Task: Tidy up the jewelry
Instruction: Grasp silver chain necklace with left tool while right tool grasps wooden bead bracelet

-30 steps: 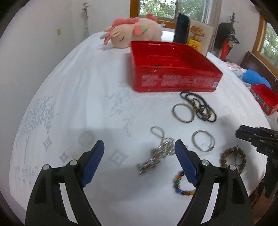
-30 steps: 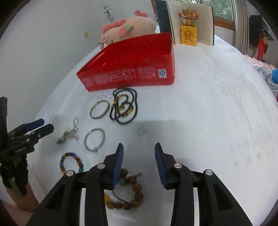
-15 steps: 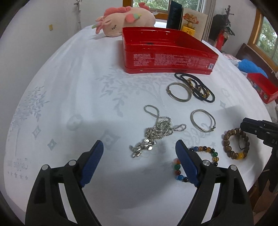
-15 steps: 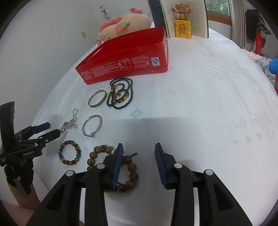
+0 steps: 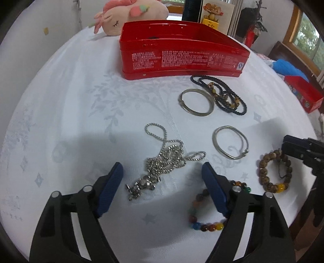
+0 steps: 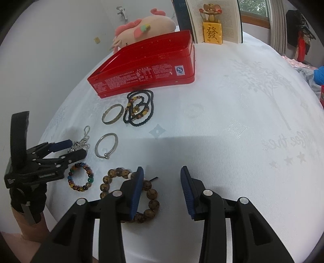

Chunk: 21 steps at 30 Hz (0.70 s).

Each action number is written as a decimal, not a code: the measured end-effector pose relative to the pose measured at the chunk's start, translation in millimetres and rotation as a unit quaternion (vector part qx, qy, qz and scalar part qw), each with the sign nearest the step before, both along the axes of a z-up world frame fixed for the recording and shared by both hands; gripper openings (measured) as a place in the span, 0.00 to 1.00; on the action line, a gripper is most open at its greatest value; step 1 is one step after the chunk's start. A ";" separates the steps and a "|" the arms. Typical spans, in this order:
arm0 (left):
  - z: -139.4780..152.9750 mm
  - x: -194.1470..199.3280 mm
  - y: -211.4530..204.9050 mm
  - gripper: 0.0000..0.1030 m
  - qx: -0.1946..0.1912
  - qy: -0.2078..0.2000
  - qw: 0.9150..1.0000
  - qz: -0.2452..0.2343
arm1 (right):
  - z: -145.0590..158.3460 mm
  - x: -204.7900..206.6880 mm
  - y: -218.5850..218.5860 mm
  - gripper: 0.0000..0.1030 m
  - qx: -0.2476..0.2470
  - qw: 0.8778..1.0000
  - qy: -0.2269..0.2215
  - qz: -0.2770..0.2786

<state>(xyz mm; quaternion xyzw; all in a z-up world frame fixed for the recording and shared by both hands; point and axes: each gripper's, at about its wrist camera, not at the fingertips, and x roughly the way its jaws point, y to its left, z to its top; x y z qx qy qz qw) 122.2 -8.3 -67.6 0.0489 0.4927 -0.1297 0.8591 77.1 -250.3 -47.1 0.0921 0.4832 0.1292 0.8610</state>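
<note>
Jewelry lies on a white tablecloth in front of an open red tin box (image 5: pixel 182 54), also in the right wrist view (image 6: pixel 145 66). My left gripper (image 5: pixel 162 176) is open and empty, its jaws either side of a silver chain necklace (image 5: pixel 162 161). A multicolour bead bracelet (image 5: pixel 202 214) lies by its right finger. A thin silver bangle (image 5: pixel 229 144), a wide silver bangle (image 5: pixel 196 102) and a black bead necklace (image 5: pixel 222 95) lie beyond. My right gripper (image 6: pixel 162 182) is open and empty, its left finger over a brown wooden bead bracelet (image 6: pixel 129 194).
A pink plush toy (image 5: pixel 129 14) and an open book with a mouse figurine (image 6: pixel 212 24) stand behind the box. A second red box (image 5: pixel 303 95) sits at the table's right edge. The table's near edge runs just below both grippers.
Both grippers have pulled back toward the near edge and tilted down. The left one now straddles the silver chain; the right one now sits over the brown bead bracelet. No jewelry has moved.
</note>
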 end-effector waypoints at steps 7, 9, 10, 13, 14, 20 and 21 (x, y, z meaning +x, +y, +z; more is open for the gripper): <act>2.9 2.7 -2.6 0.36 0.000 -0.008 1.000 -0.011 | 1.2 -0.7 2.9 0.38 -0.013 1.000 0.004 0.012; 2.9 2.7 -2.5 0.25 -0.004 -0.009 1.000 -0.013 | 1.3 -1.7 5.1 0.38 -0.021 0.999 0.009 0.023; 3.0 3.0 -1.8 0.23 -0.007 -0.009 1.000 -0.012 | 1.4 -2.6 6.2 0.38 -0.027 0.999 0.010 0.029; 2.8 3.3 0.4 0.19 -0.011 -0.012 1.000 -0.008 | 2.8 -6.2 7.8 0.38 -0.036 0.998 0.017 0.048; 2.8 3.1 0.8 0.18 -0.012 -0.012 1.000 -0.007 | 3.3 -7.1 8.1 0.38 -0.037 0.998 0.019 0.054; 3.3 5.4 6.3 0.16 -0.030 -0.005 1.000 0.004 | 7.9 -12.9 14.3 0.38 -0.040 0.995 0.027 0.090; 3.6 5.5 7.1 0.16 -0.032 -0.005 0.999 0.005 | 7.9 -14.0 16.6 0.38 -0.045 0.994 0.028 0.093</act>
